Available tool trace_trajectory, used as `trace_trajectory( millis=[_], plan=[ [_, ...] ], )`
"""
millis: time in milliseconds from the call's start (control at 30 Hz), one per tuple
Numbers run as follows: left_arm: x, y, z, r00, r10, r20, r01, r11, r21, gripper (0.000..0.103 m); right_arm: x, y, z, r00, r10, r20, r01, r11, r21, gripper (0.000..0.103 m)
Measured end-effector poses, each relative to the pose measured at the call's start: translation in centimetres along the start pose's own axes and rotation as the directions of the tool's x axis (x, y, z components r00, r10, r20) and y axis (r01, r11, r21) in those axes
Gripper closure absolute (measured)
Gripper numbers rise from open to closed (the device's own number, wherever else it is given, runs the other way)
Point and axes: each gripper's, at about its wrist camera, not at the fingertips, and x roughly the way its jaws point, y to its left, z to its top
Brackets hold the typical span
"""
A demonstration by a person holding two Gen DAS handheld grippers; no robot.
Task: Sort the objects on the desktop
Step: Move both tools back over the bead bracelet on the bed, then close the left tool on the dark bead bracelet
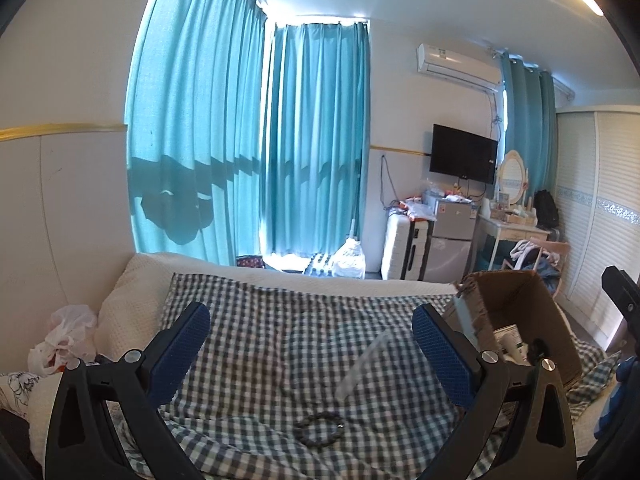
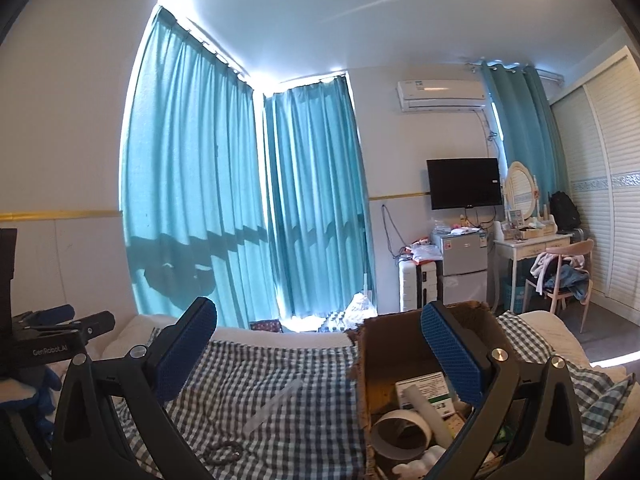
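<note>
A checked blue-and-white cloth (image 1: 280, 340) covers the bed. On it lie a clear plastic tube (image 1: 362, 364) (image 2: 274, 408) and a dark beaded bracelet (image 1: 320, 429) (image 2: 223, 453). My left gripper (image 1: 310, 344) stands open above them, holding nothing. A brown cardboard box (image 1: 516, 300) (image 2: 368, 364) sits on the right of the cloth. Inside it are a tape roll (image 2: 400, 432), a white tube (image 2: 426, 412) and a green-and-white packet (image 2: 424, 390). My right gripper (image 2: 320, 354) is open over the box's left wall, empty.
A white plastic bag (image 1: 66, 338) lies at the bed's left edge beside a white pillow (image 1: 132, 304). Teal curtains (image 1: 248, 152) hang behind the bed. A suitcase (image 1: 404, 246), small fridge (image 1: 452, 236), dressing table (image 2: 528, 246) and chair (image 2: 560, 276) stand at the far right.
</note>
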Motion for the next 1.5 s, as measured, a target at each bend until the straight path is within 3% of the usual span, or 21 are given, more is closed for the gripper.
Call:
trace_trajectory(
  millis=[233,533,700,833,1067,1200,1333,1433,1500],
  plan=[
    [2.4,1.7,-1.7,0.999,-0.014,-0.045,0.013,1.0,-0.015,0.0,2.8,2.0,-1.9,0.998,0.016,-0.059,-0.018,0.999,-0.031,0.0],
    [8.4,2.2,-5.3,0.99,-0.017,-0.138,0.017,1.0,0.002,0.0,7.4,3.8,-4.5,0.988,0.049,-0.146,-0.058,0.997,-0.056,0.0],
    [12.1,1.5,-7.9,0.971,-0.046,-0.235,0.05,0.999,0.01,0.0,10.7,4.6,-6.5,0.978,0.071,-0.194,-0.083,0.995,-0.053,0.0],
    [15.1,1.1,-10.4,0.944,-0.066,-0.323,0.077,0.997,0.022,0.0,13.9,5.2,-8.3,0.966,0.087,-0.245,-0.101,0.994,-0.048,0.0],
    [20.0,1.2,-14.5,0.879,-0.117,-0.462,0.099,0.993,-0.062,0.0,19.8,5.4,-11.6,0.934,0.083,-0.348,-0.105,0.993,-0.044,0.001],
    [22.0,1.2,-16.4,0.841,-0.145,-0.521,0.116,0.989,-0.087,0.0,23.2,4.8,-13.8,0.902,0.103,-0.418,-0.116,0.993,-0.006,0.004],
    [23.9,0.5,-18.6,0.773,-0.137,-0.619,0.119,0.99,-0.071,0.0,26.1,4.4,-16.2,0.866,0.105,-0.489,-0.107,0.994,0.024,0.007],
    [25.5,0.1,-20.7,0.696,-0.117,-0.709,0.112,0.992,-0.054,0.0,27.6,4.3,-17.8,0.836,0.121,-0.536,-0.116,0.992,0.043,0.007],
    [25.9,0.2,-21.4,0.675,-0.116,-0.728,0.101,0.993,-0.064,0.0,28.3,4.3,-18.8,0.824,0.115,-0.554,-0.111,0.993,0.042,0.007]
  ],
)
